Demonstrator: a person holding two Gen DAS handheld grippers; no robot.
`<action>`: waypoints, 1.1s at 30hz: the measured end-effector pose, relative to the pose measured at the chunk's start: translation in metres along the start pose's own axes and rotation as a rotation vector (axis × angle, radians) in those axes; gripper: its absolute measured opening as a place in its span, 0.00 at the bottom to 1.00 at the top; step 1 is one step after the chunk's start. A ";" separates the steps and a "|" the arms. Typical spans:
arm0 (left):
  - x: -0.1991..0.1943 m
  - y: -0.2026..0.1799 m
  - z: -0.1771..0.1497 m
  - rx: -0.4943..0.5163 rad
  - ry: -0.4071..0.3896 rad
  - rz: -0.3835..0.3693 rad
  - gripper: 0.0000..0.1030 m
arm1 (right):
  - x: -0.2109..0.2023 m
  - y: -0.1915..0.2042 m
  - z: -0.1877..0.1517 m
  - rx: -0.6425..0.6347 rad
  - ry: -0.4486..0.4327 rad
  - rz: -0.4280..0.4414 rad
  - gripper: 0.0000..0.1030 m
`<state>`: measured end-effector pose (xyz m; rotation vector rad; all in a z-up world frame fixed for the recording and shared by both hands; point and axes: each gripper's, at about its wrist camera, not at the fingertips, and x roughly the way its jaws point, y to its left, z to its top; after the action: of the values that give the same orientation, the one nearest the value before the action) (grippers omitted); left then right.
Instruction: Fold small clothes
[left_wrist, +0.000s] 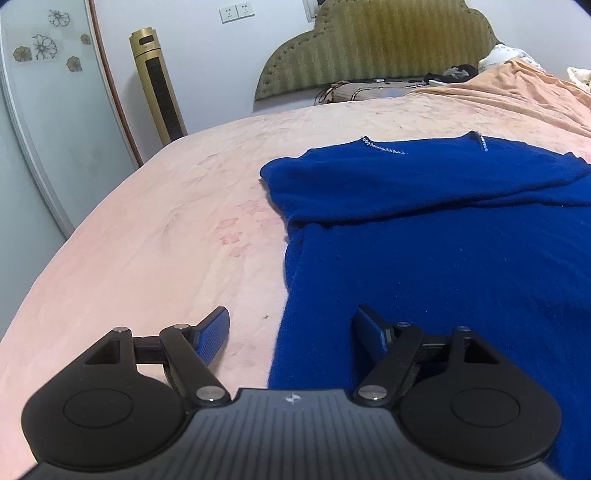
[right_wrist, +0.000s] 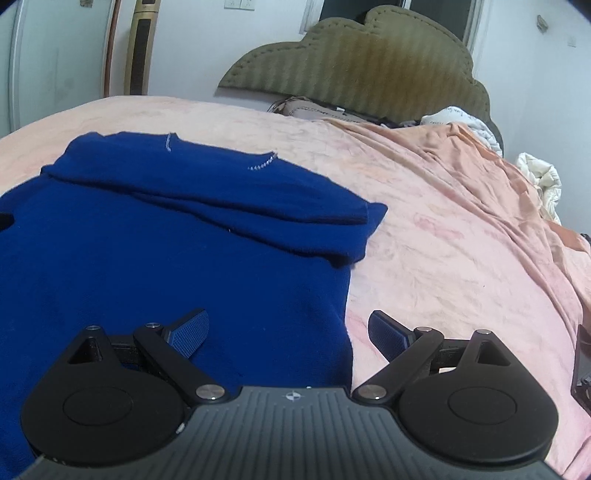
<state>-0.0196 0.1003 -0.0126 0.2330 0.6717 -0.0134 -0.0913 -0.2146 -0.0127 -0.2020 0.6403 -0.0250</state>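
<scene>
A royal-blue knit sweater (left_wrist: 443, 240) lies flat on the pink bed, its neckline with a beaded trim (left_wrist: 384, 147) toward the headboard and both sleeves folded across the chest. My left gripper (left_wrist: 291, 325) is open over the sweater's lower left edge, one pad (left_wrist: 212, 336) above the bedspread, the other above the knit. In the right wrist view the same sweater (right_wrist: 166, 258) fills the left half. My right gripper (right_wrist: 288, 328) is open astride its lower right edge, with nothing pressed between the pads.
The pink bedspread (left_wrist: 147, 240) runs to an olive padded headboard (left_wrist: 376, 44). A gold tower fan (left_wrist: 157, 85) stands by the wall at the left. Rumpled orange bedding (right_wrist: 461, 155) and white cloth (right_wrist: 543, 181) lie at the right; a dark object (right_wrist: 581, 362) sits at the right edge.
</scene>
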 end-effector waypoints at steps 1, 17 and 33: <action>0.000 -0.001 0.000 0.000 -0.001 0.005 0.73 | -0.003 0.001 0.002 0.015 -0.012 0.010 0.92; 0.001 0.000 0.001 0.001 0.014 -0.003 0.76 | -0.008 -0.009 -0.005 0.078 0.018 0.067 0.94; -0.006 0.029 -0.004 -0.069 0.186 -0.343 0.83 | -0.010 -0.054 -0.038 0.301 0.114 0.237 0.85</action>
<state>-0.0244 0.1294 -0.0054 0.0507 0.8893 -0.2996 -0.1197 -0.2735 -0.0259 0.1677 0.7621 0.0958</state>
